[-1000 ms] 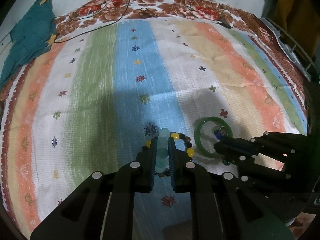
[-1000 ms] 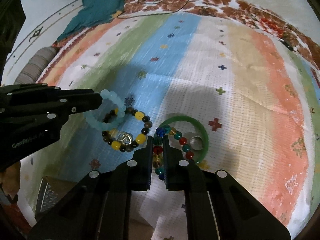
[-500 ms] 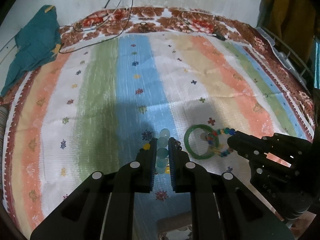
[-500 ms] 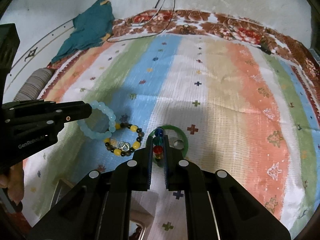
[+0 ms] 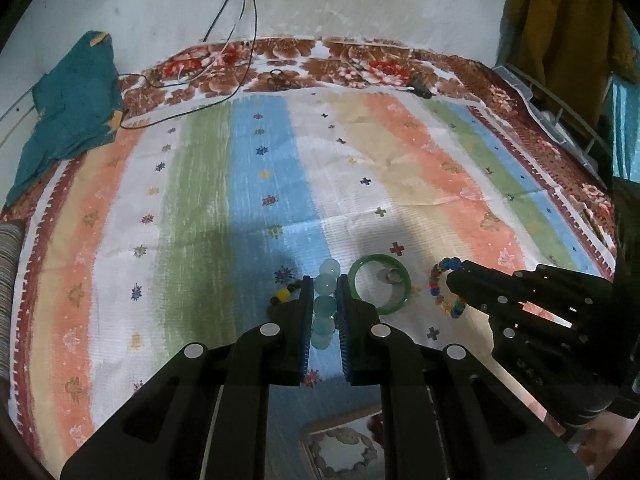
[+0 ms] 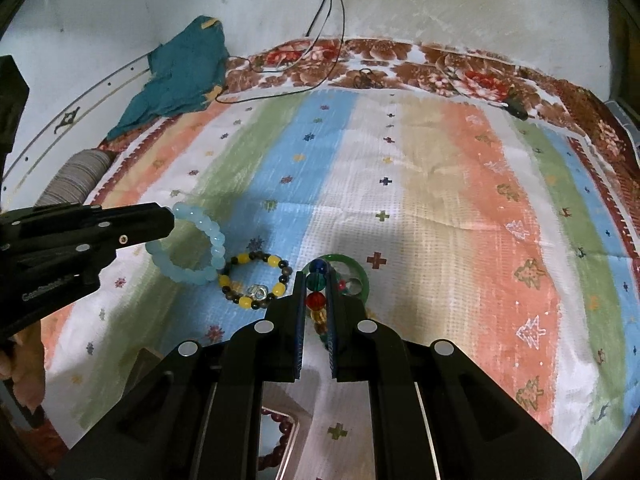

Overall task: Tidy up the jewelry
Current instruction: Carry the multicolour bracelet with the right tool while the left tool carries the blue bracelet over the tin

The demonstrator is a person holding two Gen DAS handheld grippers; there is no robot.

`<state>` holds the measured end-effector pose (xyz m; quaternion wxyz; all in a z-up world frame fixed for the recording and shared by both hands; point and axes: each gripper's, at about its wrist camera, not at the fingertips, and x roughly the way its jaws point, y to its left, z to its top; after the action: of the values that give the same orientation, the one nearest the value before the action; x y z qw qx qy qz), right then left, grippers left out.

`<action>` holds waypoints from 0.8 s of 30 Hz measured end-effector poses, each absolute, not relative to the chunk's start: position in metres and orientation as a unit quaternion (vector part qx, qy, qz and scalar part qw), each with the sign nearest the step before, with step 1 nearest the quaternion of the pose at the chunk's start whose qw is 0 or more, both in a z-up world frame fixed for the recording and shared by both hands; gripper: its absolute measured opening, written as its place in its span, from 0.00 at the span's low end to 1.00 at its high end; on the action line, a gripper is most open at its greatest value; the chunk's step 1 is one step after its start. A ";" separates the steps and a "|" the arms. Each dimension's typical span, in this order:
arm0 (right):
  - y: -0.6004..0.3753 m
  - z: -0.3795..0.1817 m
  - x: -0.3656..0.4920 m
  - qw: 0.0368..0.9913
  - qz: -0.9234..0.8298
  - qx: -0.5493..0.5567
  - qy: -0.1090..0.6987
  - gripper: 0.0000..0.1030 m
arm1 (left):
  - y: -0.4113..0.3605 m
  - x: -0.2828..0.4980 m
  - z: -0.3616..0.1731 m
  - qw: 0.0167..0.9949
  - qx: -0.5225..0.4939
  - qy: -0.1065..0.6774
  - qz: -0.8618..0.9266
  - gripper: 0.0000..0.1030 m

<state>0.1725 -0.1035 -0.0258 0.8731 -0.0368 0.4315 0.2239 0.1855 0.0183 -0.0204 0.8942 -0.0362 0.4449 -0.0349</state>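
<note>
- Left gripper (image 5: 324,280): fingers narrowed onto a pale blue bead bracelet (image 5: 325,304). The beads are round, translucent and of even size; several sit in a row between the pads. From the right wrist view the same bracelet (image 6: 188,250) shows as a full ring hanging from the fingertips, above the cloth.
- Right gripper (image 6: 316,276): fingers narrowed onto a multicoloured bead bracelet (image 6: 316,300). Blue, green, red and amber faceted beads line up between the pads; the rest of the loop hangs below the tips (image 5: 440,284).
- Green bangle (image 5: 378,290): smooth, glossy, lying flat on the striped cloth (image 5: 400,168) just right of the left fingertips, with a small silver ring (image 5: 392,276) inside it.
- Yellow and dark bead bracelet (image 6: 252,280): flat on the blue stripe, left of the right fingertips, carrying a small silver charm.
- Framed tray (image 6: 276,440): below the right gripper, holding dark red beads, partly hidden.
</note>
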 end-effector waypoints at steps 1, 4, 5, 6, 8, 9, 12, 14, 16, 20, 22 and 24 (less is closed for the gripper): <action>-0.104 -0.024 0.171 0.874 0.223 -0.036 0.430 0.10 | 0.019 0.184 -0.019 0.895 -0.037 0.444 -0.036 0.11; -0.104 -0.020 0.167 0.877 0.224 -0.038 0.423 0.10 | 0.017 0.178 -0.015 0.897 -0.038 0.439 -0.038 0.11; -0.104 -0.018 0.164 0.878 0.225 -0.040 0.420 0.10 | 0.016 0.176 -0.013 0.897 -0.039 0.438 -0.040 0.11; -0.104 -0.016 0.162 0.880 0.225 -0.041 0.417 0.10 | 0.015 0.173 -0.013 0.898 -0.037 0.436 -0.040 0.11; -0.103 -0.012 0.158 0.882 0.225 -0.043 0.412 0.10 | 0.011 0.168 -0.010 0.900 -0.028 0.433 -0.039 0.11; -0.103 -0.011 0.157 0.883 0.225 -0.045 0.409 0.10 | 0.010 0.166 -0.010 0.901 -0.026 0.432 -0.039 0.11; -0.105 -0.006 0.151 0.888 0.221 -0.047 0.400 0.10 | 0.007 0.159 -0.008 0.904 -0.018 0.427 -0.036 0.11; -0.106 -0.003 0.148 0.891 0.221 -0.043 0.395 0.10 | 0.005 0.154 -0.006 0.905 -0.016 0.423 -0.035 0.11; -0.107 0.000 0.144 0.892 0.222 -0.042 0.391 0.10 | 0.004 0.147 -0.003 0.908 -0.015 0.418 -0.032 0.11; -0.108 0.003 0.135 0.892 0.224 -0.045 0.389 0.10 | 0.002 0.135 0.007 0.914 -0.019 0.404 -0.032 0.11; -0.109 0.006 0.128 0.892 0.231 -0.042 0.387 0.10 | 0.001 0.128 0.010 0.915 -0.022 0.400 -0.036 0.11; -0.109 0.008 0.122 0.892 0.235 -0.043 0.383 0.10 | -0.002 0.119 0.012 0.917 -0.021 0.397 -0.039 0.11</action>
<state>0.1220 -0.1089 0.0083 0.8923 -0.0428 0.3832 0.2350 0.1195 -0.0017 0.0121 0.9167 -0.0210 0.3970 -0.0393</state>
